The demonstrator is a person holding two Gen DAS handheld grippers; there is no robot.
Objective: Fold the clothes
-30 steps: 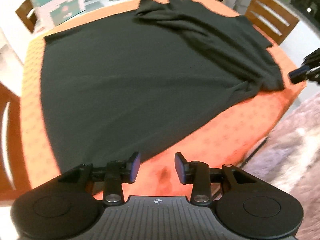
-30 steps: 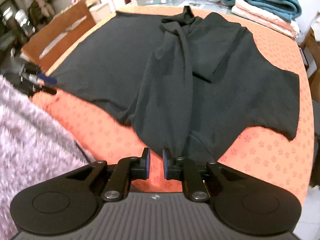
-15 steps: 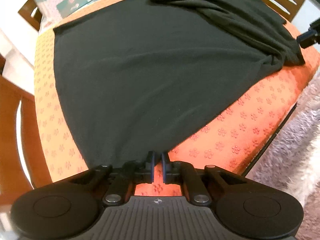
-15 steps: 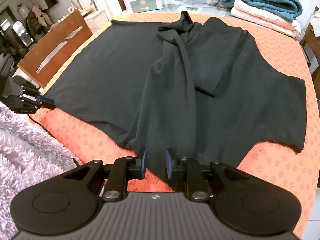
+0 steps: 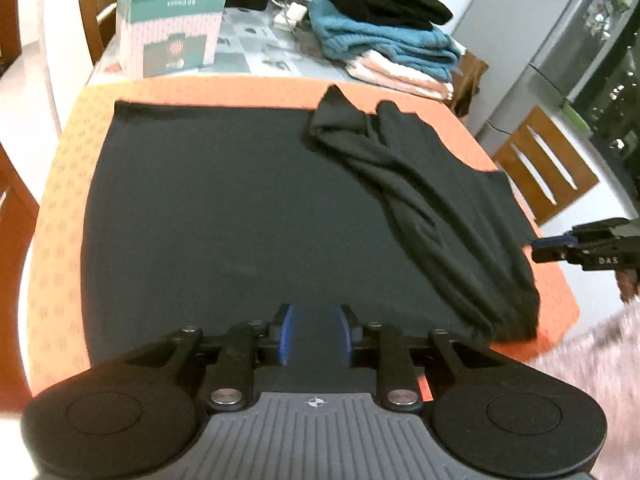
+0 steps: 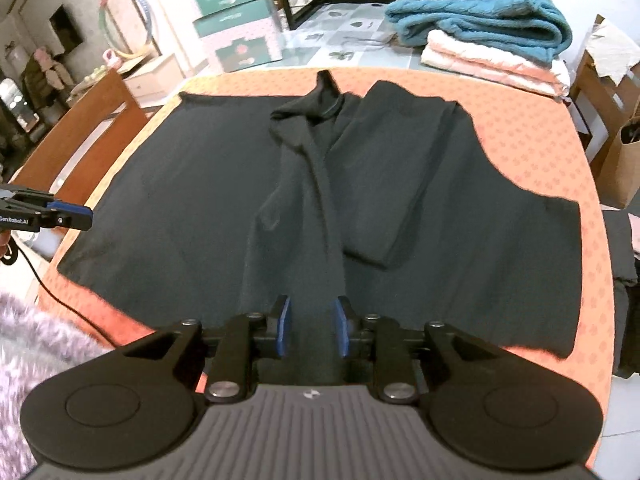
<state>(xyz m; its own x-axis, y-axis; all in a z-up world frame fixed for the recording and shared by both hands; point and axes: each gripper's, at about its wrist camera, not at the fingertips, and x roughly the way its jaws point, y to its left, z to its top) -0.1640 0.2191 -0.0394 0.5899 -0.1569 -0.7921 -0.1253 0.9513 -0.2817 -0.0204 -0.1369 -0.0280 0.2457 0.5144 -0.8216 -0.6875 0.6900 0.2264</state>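
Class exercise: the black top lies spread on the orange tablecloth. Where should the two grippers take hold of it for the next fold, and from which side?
Probably the near hem of the black top, one gripper towards each bottom corner, coming in from the table's near edge. That hem lies flat and unobstructed on the orange tablecloth, while the bunched fold down the middle would drag if pinched.

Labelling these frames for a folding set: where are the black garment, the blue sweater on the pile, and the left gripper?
black garment (image 5: 224, 216), left wrist view, flat middle.
blue sweater (image 6: 480, 20), right wrist view, top fold.
left gripper (image 5: 316, 334), left wrist view, between its fingertips.
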